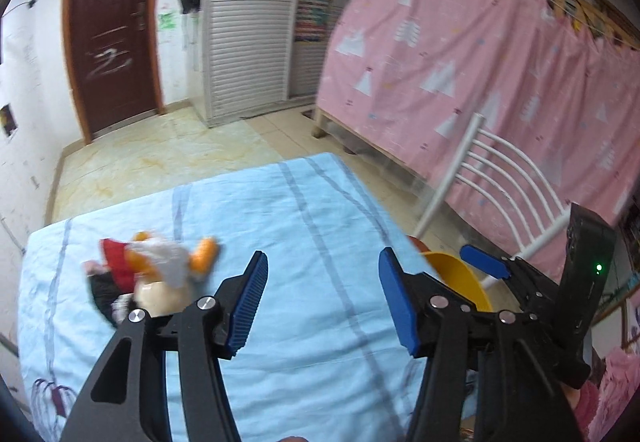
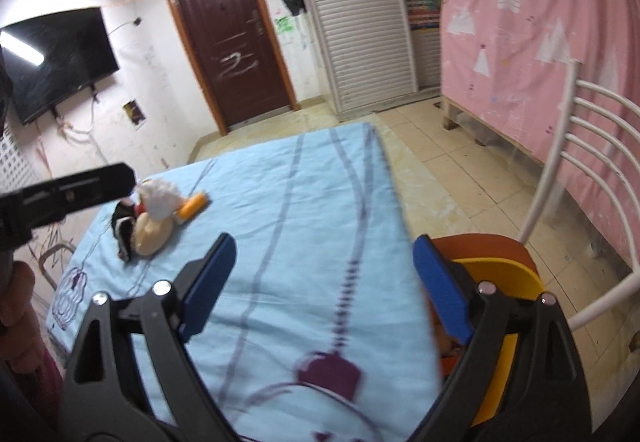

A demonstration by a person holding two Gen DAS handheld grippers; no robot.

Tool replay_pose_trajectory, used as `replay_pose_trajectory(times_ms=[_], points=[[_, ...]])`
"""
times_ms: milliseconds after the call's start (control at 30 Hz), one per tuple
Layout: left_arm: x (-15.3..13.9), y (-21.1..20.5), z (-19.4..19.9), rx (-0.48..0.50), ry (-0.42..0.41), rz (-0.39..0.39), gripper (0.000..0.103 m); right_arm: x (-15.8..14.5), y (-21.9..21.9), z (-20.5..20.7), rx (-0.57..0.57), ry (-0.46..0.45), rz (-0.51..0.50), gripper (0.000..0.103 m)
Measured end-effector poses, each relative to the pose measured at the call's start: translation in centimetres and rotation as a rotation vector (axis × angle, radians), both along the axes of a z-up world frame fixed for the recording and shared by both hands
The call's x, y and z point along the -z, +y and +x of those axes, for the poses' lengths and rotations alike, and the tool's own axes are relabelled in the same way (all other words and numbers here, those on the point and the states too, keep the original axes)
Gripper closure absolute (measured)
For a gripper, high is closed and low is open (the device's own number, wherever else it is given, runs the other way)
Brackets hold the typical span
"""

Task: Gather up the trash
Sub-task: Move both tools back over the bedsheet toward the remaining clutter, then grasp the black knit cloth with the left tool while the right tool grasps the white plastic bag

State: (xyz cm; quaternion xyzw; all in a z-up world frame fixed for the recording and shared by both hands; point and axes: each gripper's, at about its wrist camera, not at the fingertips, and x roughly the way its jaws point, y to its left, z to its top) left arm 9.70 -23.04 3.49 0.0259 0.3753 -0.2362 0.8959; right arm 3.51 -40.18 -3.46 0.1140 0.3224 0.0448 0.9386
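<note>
A small heap of trash (image 1: 156, 274) lies on the light blue cloth (image 1: 304, 210): white crumpled tissue, an orange piece, a red wrapper, something black and a beige lump. My left gripper (image 1: 324, 262) hangs over the cloth just right of the heap, open, with nothing between its blue pads. In the right wrist view the same heap (image 2: 156, 218) sits far left on the cloth (image 2: 288, 202). My right gripper (image 2: 324, 246) stands open and empty near the cloth's right edge. A yellow container (image 2: 504, 270) rests on an orange chair seat (image 2: 480, 246) by its right finger.
A white metal chair back (image 2: 592, 146) rises at the right, beside a pink curtain (image 1: 460, 54). Tiled floor (image 2: 448, 170), a dark door (image 2: 236, 42), a white slatted cabinet (image 2: 360, 22) and a wall TV (image 2: 56, 58) lie beyond. A hand (image 2: 16, 302) shows at the left edge.
</note>
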Motion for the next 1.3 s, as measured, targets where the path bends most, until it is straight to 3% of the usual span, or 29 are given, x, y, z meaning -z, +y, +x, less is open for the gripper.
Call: replay_pose_trajectory(times_ms=[200,633,933,1300], points=[[0.5,5.5,1.3,-0.096,0.006,0.008,0.052,0.0,4.3,2.2,-0.078,0.013,-0.018,0.016],[3.1,13.3,5.6,-0.271,0.081,0.008,0.052,0.2,10.7,5.2,-0.206,0.045,-0.057,0.016],[6.3,14.8,7.9,-0.272,0.196,-0.005,0.052,1.3,13.5,6.7,-0.260,0.079,-0.079,0.016],[8.8,16.4,9.3,-0.347,0.221,0.050,0.052,0.1,15.8,9.3,-0.298,0.043,-0.100,0.016]])
